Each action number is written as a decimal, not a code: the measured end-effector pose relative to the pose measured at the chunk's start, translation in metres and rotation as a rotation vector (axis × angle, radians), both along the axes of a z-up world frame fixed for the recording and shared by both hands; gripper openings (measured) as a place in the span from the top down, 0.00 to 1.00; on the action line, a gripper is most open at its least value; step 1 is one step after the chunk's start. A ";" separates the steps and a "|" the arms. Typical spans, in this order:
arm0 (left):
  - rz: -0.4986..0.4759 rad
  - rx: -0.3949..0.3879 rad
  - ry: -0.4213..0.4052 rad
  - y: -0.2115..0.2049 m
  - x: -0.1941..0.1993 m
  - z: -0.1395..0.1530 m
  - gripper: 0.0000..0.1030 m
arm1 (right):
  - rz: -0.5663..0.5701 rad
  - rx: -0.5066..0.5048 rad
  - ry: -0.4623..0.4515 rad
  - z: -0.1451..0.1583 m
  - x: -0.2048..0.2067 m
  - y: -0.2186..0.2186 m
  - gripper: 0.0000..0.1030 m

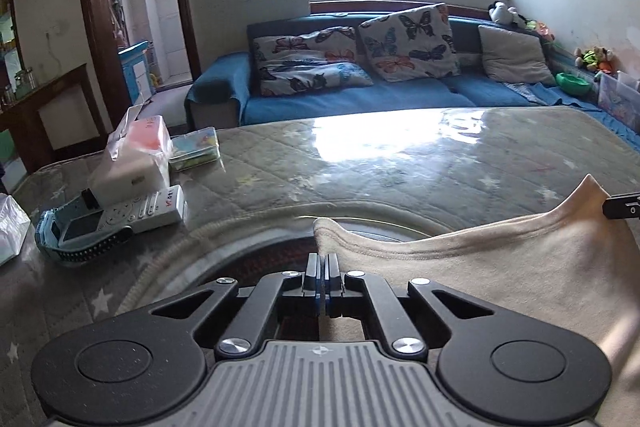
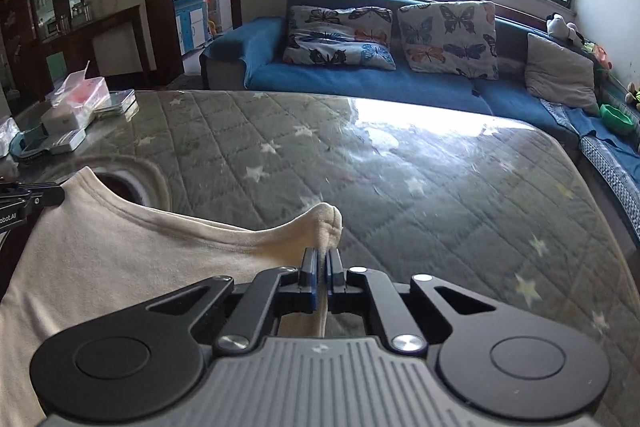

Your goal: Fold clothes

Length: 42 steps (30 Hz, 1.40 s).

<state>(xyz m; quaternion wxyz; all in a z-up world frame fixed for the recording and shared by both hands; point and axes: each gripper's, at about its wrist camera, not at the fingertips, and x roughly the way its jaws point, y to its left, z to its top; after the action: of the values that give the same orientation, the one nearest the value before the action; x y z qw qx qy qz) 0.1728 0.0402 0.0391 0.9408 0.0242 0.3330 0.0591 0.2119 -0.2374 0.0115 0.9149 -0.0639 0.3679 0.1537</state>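
Note:
A cream garment (image 1: pixel 500 267) is held up over the glass-topped quilted table (image 1: pixel 400 163), its top edge sagging between two corners. My left gripper (image 1: pixel 322 261) is shut on the garment's left corner, the cloth pinched between its pads. My right gripper (image 2: pixel 322 257) is shut on the other corner of the cream garment (image 2: pixel 120 267), which bunches above the fingertips. The other gripper's black tip shows at the edge of each wrist view, gripping its corner. The cloth's lower part is hidden behind the gripper bodies.
On the table's left end lie a tissue pack (image 1: pixel 136 155), a white remote (image 1: pixel 144 211), a blue watch (image 1: pixel 72 243) and a flat tin (image 1: pixel 196 147). A blue sofa (image 1: pixel 360 99) with butterfly cushions stands behind the table (image 2: pixel 400 163).

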 end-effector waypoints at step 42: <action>-0.537 -0.087 0.019 -0.101 -0.172 -0.010 0.93 | 0.512 -0.090 0.107 0.002 -0.217 0.024 0.78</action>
<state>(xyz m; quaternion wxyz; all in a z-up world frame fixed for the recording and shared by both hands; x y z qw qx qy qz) 0.0013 -0.0610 0.0295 0.9198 0.0717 0.3256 -0.2071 -0.0050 -0.2139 0.0138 0.8217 -0.1874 0.3938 0.3669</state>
